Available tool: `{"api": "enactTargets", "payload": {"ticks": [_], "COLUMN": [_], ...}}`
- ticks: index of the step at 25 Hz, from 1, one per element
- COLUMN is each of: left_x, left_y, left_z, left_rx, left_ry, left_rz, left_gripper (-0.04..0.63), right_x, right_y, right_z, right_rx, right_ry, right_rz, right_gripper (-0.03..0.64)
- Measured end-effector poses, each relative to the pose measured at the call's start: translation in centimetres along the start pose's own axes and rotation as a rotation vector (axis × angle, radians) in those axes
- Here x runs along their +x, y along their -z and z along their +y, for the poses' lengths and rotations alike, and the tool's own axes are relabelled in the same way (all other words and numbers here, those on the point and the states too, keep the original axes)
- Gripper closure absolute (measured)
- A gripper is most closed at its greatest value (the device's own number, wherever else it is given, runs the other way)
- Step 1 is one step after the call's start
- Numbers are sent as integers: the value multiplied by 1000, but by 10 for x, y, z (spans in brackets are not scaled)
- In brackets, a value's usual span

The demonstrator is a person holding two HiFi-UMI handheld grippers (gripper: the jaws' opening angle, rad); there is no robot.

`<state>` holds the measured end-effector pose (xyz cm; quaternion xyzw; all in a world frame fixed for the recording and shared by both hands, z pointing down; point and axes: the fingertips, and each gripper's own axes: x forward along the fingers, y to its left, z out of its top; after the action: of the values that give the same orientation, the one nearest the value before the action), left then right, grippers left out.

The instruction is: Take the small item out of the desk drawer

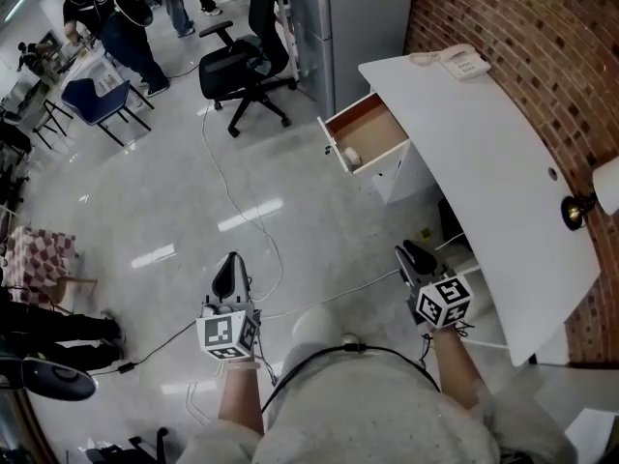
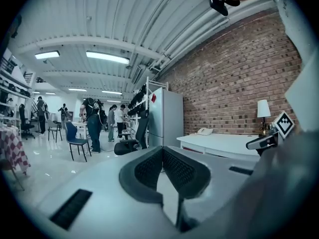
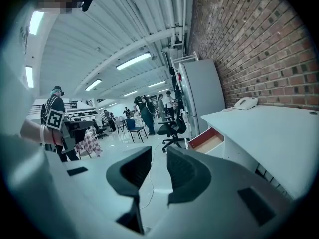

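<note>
Holding both grippers low in front of you, you stand well apart from the drawer, so the trouble all lies ahead. Your left gripper [image 1: 231, 259] has its jaws closed tip to tip, with nothing in them. Your right gripper [image 1: 407, 252] stands part open, a moderate gap between the pads, and it is empty too.

Nearest risk: the desk [image 1: 503, 162] edge runs just beside your right gripper. Swing that arm wide as you step in and you may clip it.

Next, the cable [image 1: 253, 222] snakes across the floor between you and the drawer. Watch your feet, since a snag there could jerk both hands off line.

Further on, the drawer [image 1: 379, 124] hangs pulled out of the desk, and the item [image 1: 351, 157] lies in its front corner, close to the front panel. That corner is the hard part. Come in too low and a jaw likely strikes the panel or side wall and shoves the drawer. Close off-centre and the item, small, pale and rounded by the look of it, may squirt away along the drawer bottom. The present gap looks enough for it, though that is hard to judge from here.

Beyond, the chair [image 1: 242, 66] stands clear, and the phone [image 1: 462, 63] on the far end of the desk is no concern.
</note>
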<state>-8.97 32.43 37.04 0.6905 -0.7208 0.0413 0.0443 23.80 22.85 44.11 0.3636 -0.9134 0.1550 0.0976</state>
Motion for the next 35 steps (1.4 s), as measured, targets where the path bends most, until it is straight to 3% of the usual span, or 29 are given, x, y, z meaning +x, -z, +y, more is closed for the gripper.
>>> {"api": "enactTargets", "payload": {"ticks": [4, 12, 22, 27, 32, 35], "left_x": [28, 135, 268, 326, 371, 388], "left_y": [4, -8, -10, -8, 1, 13], "left_z": [-1, -5, 14, 32, 50, 52], "left_rx": [-15, -18, -6, -6, -32, -30], "left_ry": [19, 152, 312, 349, 376, 435], "left_rz": [0, -39, 16, 42, 59, 79], "left_gripper": [590, 589, 591, 589, 590, 591], "right_x": [16, 71, 175, 219, 258, 276], "right_y": [-1, -12, -30, -30, -30, -28], "right_z": [-10, -51, -86, -101, -115, -119], "right_rx": [-1, 31, 83, 116, 153, 163], "right_ry": [2, 61, 113, 139, 175, 193], "right_rz": [8, 9, 105, 143, 173, 196], "right_gripper": [515, 515, 515, 515, 515, 515]}}
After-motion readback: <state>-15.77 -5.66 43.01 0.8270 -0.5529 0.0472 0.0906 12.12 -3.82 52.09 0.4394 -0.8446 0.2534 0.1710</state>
